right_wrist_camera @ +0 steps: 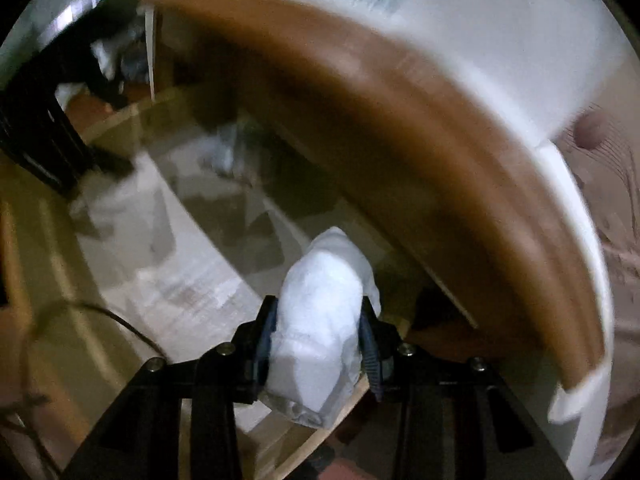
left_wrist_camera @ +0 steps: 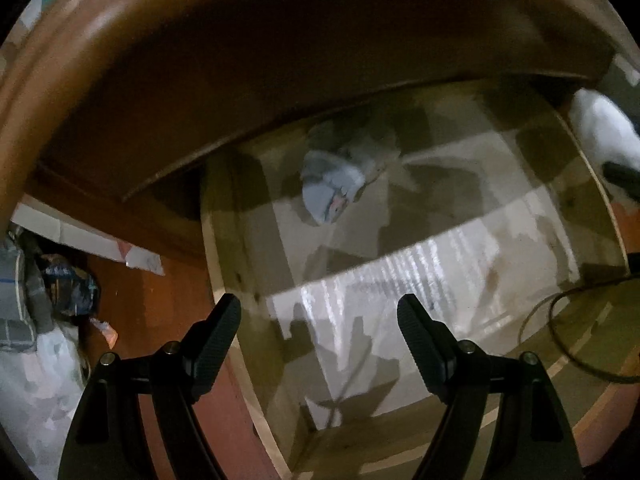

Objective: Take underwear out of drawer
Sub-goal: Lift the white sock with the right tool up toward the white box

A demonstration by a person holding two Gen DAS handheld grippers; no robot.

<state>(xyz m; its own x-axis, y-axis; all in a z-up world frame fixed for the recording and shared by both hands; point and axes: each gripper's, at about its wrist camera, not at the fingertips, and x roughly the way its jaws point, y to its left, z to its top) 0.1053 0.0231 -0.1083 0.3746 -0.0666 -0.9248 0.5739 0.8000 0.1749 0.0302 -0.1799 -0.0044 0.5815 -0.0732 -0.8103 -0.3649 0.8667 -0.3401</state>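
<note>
The open wooden drawer (left_wrist_camera: 214, 264) is lined with pale paper. A folded grey-blue garment (left_wrist_camera: 332, 186) lies on its floor toward the back, seen blurred in the right wrist view as well (right_wrist_camera: 224, 152). My left gripper (left_wrist_camera: 318, 316) hangs open over the drawer's left front part with nothing between its fingers. My right gripper (right_wrist_camera: 320, 314) is shut on a bundle of white underwear (right_wrist_camera: 324, 276), which is lifted above the drawer floor at the right side. That white bundle (left_wrist_camera: 600, 136) also shows at the right edge of the left wrist view.
The brown cabinet front (left_wrist_camera: 280, 64) overhangs the back of the drawer. A dark cable (left_wrist_camera: 556, 312) loops over the drawer's right front corner. Bags and cloth (left_wrist_camera: 60, 292) lie on the reddish floor to the left. A white box with teal lettering (right_wrist_camera: 440, 20) sits above.
</note>
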